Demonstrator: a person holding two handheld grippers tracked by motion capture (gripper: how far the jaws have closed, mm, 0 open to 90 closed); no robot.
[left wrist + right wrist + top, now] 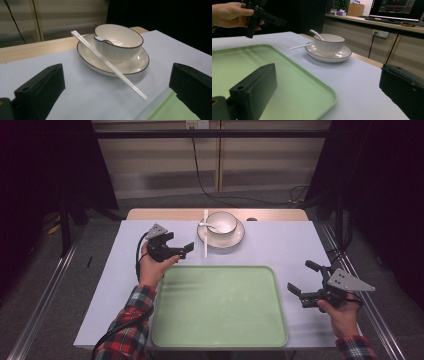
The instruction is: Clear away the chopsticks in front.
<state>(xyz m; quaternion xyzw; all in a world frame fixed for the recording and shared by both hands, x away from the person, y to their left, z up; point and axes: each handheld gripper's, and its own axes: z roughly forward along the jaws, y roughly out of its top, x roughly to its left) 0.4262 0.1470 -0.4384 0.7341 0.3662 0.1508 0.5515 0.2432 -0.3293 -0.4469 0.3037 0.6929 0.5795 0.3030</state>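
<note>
In the left gripper view, the left gripper (117, 92) is cut off by the lower edge, so that just the tips of its fingers (42, 87) are seen. The green tray (175, 110) is reduced to a corner at the bottom edge there. The spoon (103, 40) is largely hidden inside the bowl (117, 42), and its scoop cannot be made out. Part of the plate (132, 63) is covered by the bowl. In the right gripper view, the right gripper (327, 97) is likewise cropped by the bottom edge, and the chopsticks (300, 46) are partly hidden behind the plate; whether one or two sticks lie there cannot be told.
</note>
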